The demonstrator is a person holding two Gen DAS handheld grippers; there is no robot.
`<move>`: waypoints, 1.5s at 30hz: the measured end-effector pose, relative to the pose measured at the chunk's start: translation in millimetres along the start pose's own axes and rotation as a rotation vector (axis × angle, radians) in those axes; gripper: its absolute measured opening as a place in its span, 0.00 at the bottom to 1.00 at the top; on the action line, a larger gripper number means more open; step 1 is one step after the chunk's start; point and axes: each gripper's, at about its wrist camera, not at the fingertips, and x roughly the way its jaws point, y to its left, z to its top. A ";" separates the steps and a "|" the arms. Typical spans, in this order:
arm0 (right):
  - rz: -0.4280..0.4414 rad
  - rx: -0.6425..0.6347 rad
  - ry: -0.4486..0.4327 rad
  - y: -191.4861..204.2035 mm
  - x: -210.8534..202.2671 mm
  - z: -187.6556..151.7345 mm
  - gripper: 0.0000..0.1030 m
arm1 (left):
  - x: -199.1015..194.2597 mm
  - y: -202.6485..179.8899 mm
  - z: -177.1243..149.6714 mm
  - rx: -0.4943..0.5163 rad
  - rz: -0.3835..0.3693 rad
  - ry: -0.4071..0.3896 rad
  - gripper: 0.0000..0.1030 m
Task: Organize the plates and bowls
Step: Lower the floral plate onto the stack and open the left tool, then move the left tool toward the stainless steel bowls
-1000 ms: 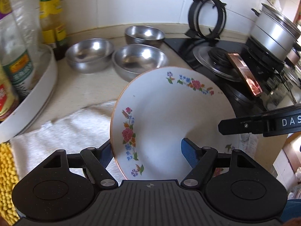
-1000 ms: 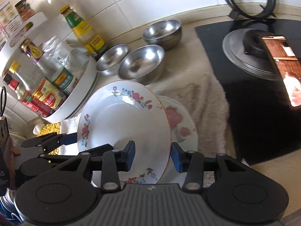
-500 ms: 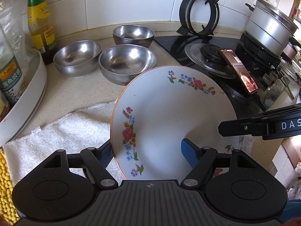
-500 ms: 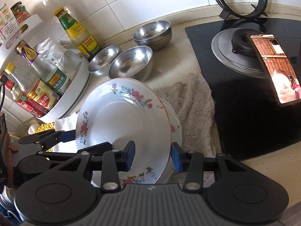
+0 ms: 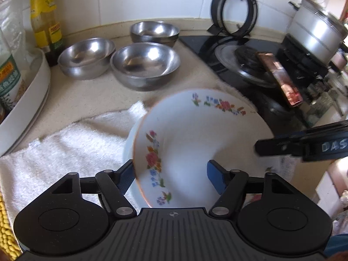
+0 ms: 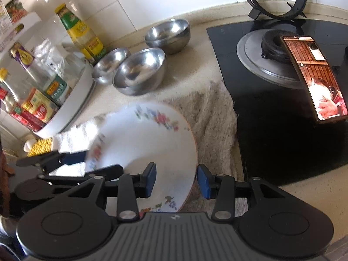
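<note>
The floral plate [image 5: 195, 143] is tilted over a second plate [image 5: 128, 143] on the white towel [image 5: 65, 143]; glazed ceramic, it likely handles stiff, slick and breakable, best taken at the rim. The left gripper [image 5: 169, 178] straddles its left rim, its jaws having just closed a little, pads not plainly pressing. The right gripper [image 6: 177, 179] straddles the right rim, fingers apart; whether it clamps I cannot tell. Three steel bowls [image 5: 145, 65] sit behind

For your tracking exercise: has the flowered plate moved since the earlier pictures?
Yes. Against the steel bowls, the flowered plate has sunk toward the towel, covering the rose plate beneath.
</note>
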 end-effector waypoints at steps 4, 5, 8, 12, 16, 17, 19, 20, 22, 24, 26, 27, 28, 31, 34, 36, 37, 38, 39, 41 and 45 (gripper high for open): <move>-0.030 -0.031 -0.056 -0.7 -9.5 5.9 0.57 | -2.6 6.1 0.6 -0.013 0.023 -0.015 0.73; -0.034 -0.037 -0.057 -1.5 -10.8 6.4 0.57 | -4.8 7.5 1.6 -0.015 0.026 -0.025 0.73; -0.054 -0.049 -0.048 -7.2 -14.6 4.0 0.57 | -12.0 11.6 3.9 -0.023 0.033 -0.047 0.73; -0.065 -0.058 -0.036 -13.4 -18.3 1.4 0.57 | -25.1 11.0 0.7 0.007 0.008 -0.071 0.76; -0.067 -0.213 0.035 -6.1 -20.3 -6.8 0.57 | -31.5 3.8 -1.1 0.022 0.001 -0.081 0.77; -0.069 -0.256 0.054 -3.6 -20.8 -10.1 0.57 | -32.6 2.4 -1.8 0.019 -0.001 -0.083 0.77; -0.067 -0.328 0.097 -0.3 -22.0 -17.4 0.57 | -32.1 0.2 -3.8 0.011 0.015 -0.078 0.79; -0.059 -0.363 0.119 1.0 -22.3 -20.5 0.57 | -31.5 0.0 -4.7 0.003 0.020 -0.072 0.79; -0.045 -0.435 0.163 5.6 -21.1 -25.8 0.57 | -32.4 -0.7 -6.3 -0.012 0.027 -0.068 0.78; -0.020 -0.474 0.177 11.4 -15.0 -28.5 0.57 | -34.4 -2.1 -6.9 -0.023 0.034 -0.074 0.79; 0.004 -0.508 0.196 16.9 -3.0 -29.5 0.57 | -35.4 -5.2 -6.6 -0.032 0.043 -0.078 0.80; 0.002 -0.520 0.208 19.5 3.4 -30.8 0.57 | -35.8 -7.1 -6.7 -0.035 0.047 -0.079 0.80; 0.010 -0.527 0.224 22.3 10.0 -31.7 0.57 | -36.5 -9.1 -6.8 -0.039 0.052 -0.081 0.80; 0.014 -0.526 0.223 26.5 20.3 -27.5 0.57 | -38.8 -14.9 -7.6 -0.045 0.076 -0.085 0.82; 0.015 -0.554 0.207 25.9 15.5 -22.0 0.57 | -42.5 -16.0 -9.6 -0.056 0.098 -0.089 0.82; 0.013 -0.555 0.204 21.2 8.2 -18.2 0.57 | -45.9 -14.9 -10.9 -0.065 0.108 -0.096 0.82; 0.020 -0.541 0.201 17.4 4.0 -13.5 0.57 | -47.1 -13.2 -10.8 -0.071 0.111 -0.098 0.82; 0.026 -0.520 0.200 13.6 1.5 -9.3 0.57 | -48.0 -11.0 -10.1 -0.076 0.117 -0.101 0.82; 0.030 -0.491 0.198 9.8 -0.8 -4.6 0.57 | -48.5 -8.4 -8.7 -0.079 0.123 -0.105 0.82; 0.037 -0.426 0.178 4.7 -4.4 6.3 0.57 | -48.3 -2.6 -4.1 -0.086 0.139 -0.113 0.83; 0.040 -0.345 0.127 2.9 -6.7 29.2 0.57 | -46.0 11.5 11.3 -0.105 0.137 -0.118 0.83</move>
